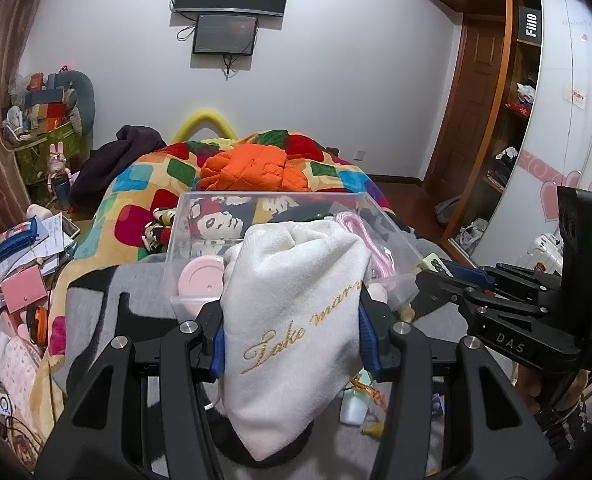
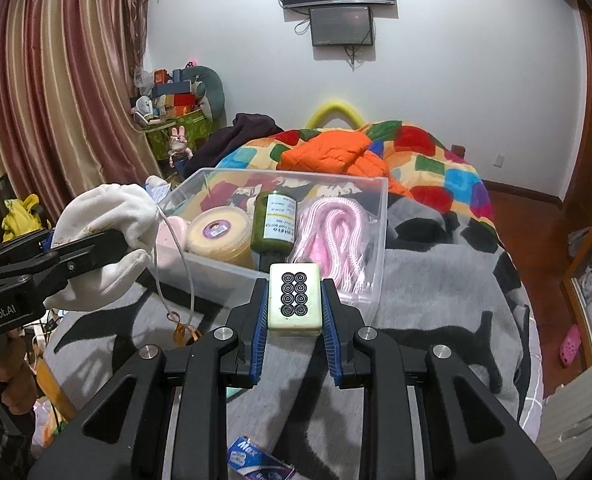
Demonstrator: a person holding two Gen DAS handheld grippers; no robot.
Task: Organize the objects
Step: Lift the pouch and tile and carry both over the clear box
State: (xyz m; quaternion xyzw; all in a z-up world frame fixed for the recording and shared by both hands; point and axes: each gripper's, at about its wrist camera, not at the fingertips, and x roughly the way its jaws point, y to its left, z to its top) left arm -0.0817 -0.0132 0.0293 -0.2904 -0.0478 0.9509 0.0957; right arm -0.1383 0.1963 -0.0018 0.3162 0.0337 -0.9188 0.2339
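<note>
Currently left gripper (image 1: 292,340) clamps a white towel (image 1: 296,320) beside the clear bin (image 2: 200,276) on the bed; right gripper (image 2: 294,308) is closed on a mahjong tile (image 2: 295,298) at the bin's near edge, bin holds a jar (image 2: 274,222) and yellow tub (image 2: 218,236)

Bin (image 2: 380,216) on bed; jar (image 2: 274,222), tub (image 2: 220,236), cord bundle (image 2: 336,236) inside; jacket (image 2: 328,156) behind bin.

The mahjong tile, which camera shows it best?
The right wrist view. There the mahjong tile faces the camera between the right gripper's pads, its eight circles plain. The left wrist view shows only a corner of it at that gripper's tip, beside the clear bin.
</note>
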